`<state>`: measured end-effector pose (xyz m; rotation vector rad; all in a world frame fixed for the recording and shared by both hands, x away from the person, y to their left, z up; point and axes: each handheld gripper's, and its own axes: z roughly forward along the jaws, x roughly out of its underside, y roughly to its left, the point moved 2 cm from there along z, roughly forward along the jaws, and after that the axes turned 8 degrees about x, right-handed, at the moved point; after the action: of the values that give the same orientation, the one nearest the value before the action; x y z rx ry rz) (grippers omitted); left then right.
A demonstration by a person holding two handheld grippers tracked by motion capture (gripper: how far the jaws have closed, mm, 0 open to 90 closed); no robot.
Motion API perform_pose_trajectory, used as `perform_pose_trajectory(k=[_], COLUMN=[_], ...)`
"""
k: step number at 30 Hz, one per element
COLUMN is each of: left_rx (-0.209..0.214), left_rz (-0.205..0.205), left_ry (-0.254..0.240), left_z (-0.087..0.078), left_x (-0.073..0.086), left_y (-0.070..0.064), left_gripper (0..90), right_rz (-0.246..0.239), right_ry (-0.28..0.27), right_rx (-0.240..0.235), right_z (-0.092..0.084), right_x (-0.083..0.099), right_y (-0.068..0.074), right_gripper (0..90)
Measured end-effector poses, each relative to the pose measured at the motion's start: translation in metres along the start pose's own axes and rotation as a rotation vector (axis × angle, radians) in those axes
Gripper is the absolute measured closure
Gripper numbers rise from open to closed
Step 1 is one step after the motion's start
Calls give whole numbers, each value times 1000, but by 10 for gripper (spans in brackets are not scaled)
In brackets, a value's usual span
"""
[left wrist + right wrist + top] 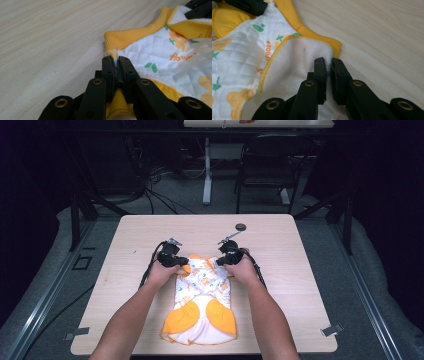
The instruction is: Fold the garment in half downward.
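A small white quilted garment with orange trim and orange flower prints lies flat on the wooden table, its orange-patched end toward me. My left gripper is at the garment's far left corner. In the left gripper view the jaws are pinched on the orange-edged fabric. My right gripper is at the far right corner. Its jaws stand almost together on the white lining beside the orange ribbed edge. Both hands rest low on the table.
A small dark round disc lies on the table beyond the right gripper. Bare wood surrounds the garment on all sides. A dark chair and a white table leg stand on the floor behind the table.
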<state>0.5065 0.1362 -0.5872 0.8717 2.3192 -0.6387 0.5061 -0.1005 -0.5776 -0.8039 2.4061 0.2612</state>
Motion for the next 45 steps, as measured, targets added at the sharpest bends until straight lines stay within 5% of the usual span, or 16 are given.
perform_pose_trajectory(k=[18, 45], left_rx=[-10, -44], left_rz=[20, 89], left_ry=[-12, -156], left_z=[-11, -80], left_x=[-9, -44], left_y=[-6, -14], left_gripper=[850, 850], right_rz=[-22, -109], right_ry=[-30, -198], right_rx=[-11, 32], right_z=[-16, -84], right_x=[-4, -49], right_y=[-1, 11], right_gripper=[846, 849])
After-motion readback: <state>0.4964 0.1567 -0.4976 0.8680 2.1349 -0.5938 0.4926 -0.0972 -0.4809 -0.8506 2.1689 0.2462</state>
